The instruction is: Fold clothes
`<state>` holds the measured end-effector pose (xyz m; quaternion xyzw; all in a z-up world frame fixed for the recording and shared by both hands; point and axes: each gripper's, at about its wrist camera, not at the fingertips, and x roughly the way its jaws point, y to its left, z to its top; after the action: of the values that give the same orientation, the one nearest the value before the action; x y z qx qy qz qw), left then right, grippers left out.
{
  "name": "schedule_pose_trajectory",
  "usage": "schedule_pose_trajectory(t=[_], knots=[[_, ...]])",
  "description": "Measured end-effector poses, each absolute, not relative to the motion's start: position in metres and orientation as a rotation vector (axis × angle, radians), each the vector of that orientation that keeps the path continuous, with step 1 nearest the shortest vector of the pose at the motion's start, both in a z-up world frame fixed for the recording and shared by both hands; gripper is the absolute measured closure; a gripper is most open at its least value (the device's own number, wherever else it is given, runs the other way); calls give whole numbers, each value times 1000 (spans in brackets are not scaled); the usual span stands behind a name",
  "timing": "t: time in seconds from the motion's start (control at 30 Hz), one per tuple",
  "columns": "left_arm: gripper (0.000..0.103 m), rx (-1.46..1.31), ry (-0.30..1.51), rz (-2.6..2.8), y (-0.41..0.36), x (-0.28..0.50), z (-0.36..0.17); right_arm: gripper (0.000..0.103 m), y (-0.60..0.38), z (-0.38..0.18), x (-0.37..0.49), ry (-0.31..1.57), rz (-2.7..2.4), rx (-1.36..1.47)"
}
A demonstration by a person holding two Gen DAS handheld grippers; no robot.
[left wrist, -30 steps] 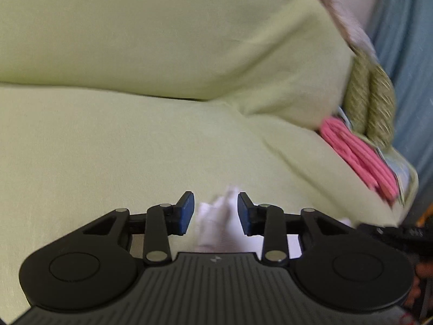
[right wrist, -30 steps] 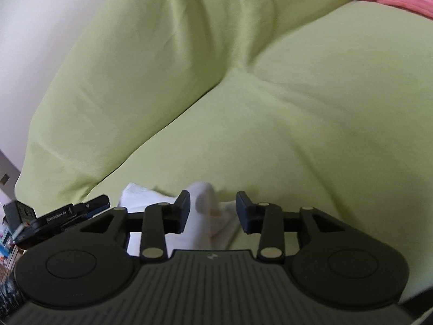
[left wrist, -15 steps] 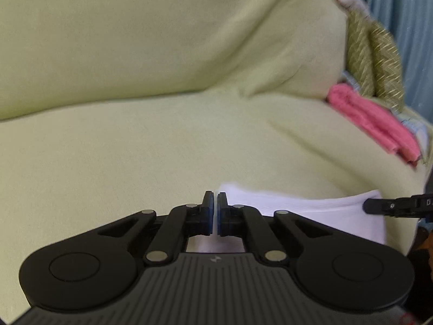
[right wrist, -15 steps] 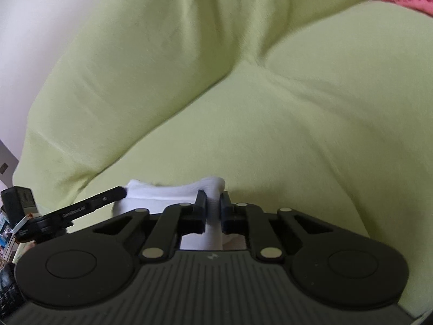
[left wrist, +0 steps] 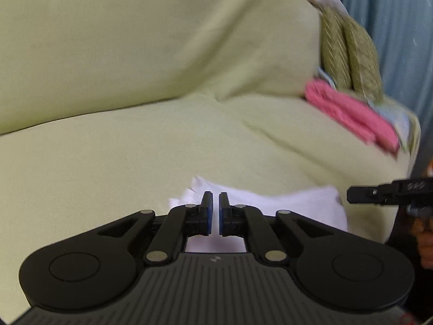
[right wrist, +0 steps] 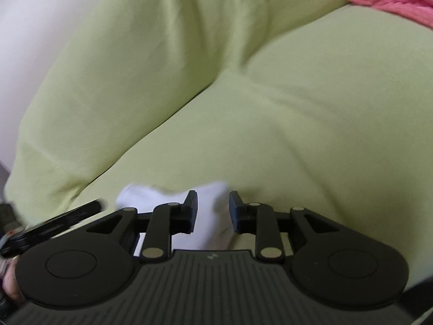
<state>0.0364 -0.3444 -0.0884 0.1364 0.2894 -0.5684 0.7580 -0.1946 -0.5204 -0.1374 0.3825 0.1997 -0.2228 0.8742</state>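
Your right gripper (right wrist: 211,210) has let go: half a second ago its jaws were pinched on the white garment (left wrist: 292,203), now they stand well apart with the cloth lying loose between and under them. Your left gripper (left wrist: 213,214) reads the other way from a second ago, when it was wide open; its jaws are now nearly together, a thin slit left, white cloth in that slit, so it looks clamped on the garment's near edge, though blur makes the contact hard to confirm. The garment sits on the front edge of the yellow-green sofa seat (left wrist: 135,149), low in both views, right at the fingertips. Its long axis runs left-right across the left wrist view, from a bunched corner just left of the left gripper out to a rounded end near the black tip of the right gripper (left wrist: 379,193) at the frame's right side. In the right wrist view the same strip (right wrist: 151,195) runs leftward from the open jaws toward the blurred tip of the left gripper (right wrist: 67,218). It lies flat-ish and crumpled, top edge wavier than half a second ago. The pink folded cloth (left wrist: 351,113) is well apart, at the sofa's far right end by the olive cushions (left wrist: 349,51). Both views carry motion blur.
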Motion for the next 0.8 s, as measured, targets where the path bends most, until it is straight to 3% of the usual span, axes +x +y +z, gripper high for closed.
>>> schedule_pose_trajectory(t=[0.17, 0.33, 0.4, 0.47, 0.67, 0.8], knots=[[100, 416, 671, -1209, -359, 36, -114, 80, -499, -150, -187, 542, -429, 743], [99, 477, 608, -1151, -342, 37, -101, 76, -489, -151, -201, 605, -433, 708], [90, 542, 542, -1153, -327, 28, -92, 73, -477, -143, -207, 619, -418, 634], [59, 636, 453, -1178, -310, 9, -87, 69, -465, -135, -212, 633, -403, 557], [54, 1015, 204, -1297, -267, -57, -99, 59, -403, -123, -196, 718, -319, 142], [54, 1202, 88, -1309, -266, -82, -118, 59, -370, -127, -179, 764, -270, -21]])
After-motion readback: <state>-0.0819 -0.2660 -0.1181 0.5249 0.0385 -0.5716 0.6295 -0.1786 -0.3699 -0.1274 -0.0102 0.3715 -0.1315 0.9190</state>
